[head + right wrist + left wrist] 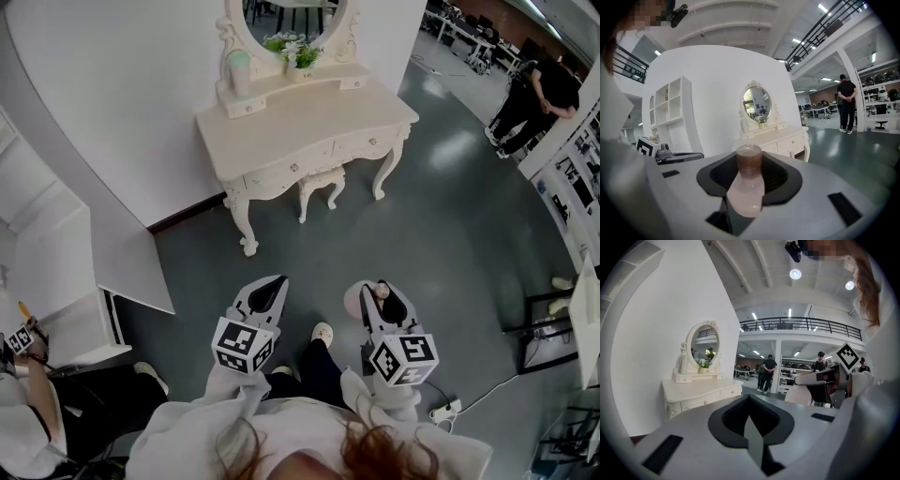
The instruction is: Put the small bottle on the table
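Your left gripper (751,420) fills the lower half of this view. Its fingers (726,420) are pressed together along a narrow seam, with nothing between them. Beyond them, to the left, a cream counter (701,392) with drawers stands against a curved white wall (661,333). It carries an oval mirror (704,344), a small flowering plant (703,363) and a pale bottle (684,363) beside the mirror's frame. At the right edge your right gripper (820,379) reaches in level, its marker cube (847,357) above it. Far back, one person (768,371) stands facing away with hands clasped behind, and another (819,363) stands further right. A railed balcony (801,324) crosses overhead.
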A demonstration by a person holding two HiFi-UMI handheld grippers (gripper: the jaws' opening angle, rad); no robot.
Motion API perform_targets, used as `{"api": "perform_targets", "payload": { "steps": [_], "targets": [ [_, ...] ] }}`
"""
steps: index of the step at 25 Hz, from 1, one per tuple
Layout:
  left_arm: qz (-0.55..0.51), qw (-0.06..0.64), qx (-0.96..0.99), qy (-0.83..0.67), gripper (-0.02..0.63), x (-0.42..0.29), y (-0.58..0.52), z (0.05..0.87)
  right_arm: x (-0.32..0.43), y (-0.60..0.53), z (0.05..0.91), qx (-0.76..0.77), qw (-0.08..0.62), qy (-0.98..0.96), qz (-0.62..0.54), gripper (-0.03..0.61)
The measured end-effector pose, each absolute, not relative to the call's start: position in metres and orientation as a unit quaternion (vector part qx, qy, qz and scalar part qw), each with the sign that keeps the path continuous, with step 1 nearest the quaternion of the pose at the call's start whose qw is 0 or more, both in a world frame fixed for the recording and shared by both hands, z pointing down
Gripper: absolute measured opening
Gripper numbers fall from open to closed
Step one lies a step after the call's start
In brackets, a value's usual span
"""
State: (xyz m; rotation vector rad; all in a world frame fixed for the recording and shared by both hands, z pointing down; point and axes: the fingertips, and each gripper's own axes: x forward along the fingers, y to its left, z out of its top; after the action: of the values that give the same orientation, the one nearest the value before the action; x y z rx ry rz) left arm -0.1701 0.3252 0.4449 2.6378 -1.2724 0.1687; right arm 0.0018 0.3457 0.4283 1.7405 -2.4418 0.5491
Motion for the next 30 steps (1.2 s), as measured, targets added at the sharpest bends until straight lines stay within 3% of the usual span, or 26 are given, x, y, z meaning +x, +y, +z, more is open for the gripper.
{"api": "perform_targets", "payload": {
  "steps": [30],
  "targets": [
    [0.057,0.111,0.903,-0.41,0.015,-0.051,0.177,0.46,0.117,0.202,0.442,0.581,0.04,-0.792,0.182,0.156]
  ]
}}
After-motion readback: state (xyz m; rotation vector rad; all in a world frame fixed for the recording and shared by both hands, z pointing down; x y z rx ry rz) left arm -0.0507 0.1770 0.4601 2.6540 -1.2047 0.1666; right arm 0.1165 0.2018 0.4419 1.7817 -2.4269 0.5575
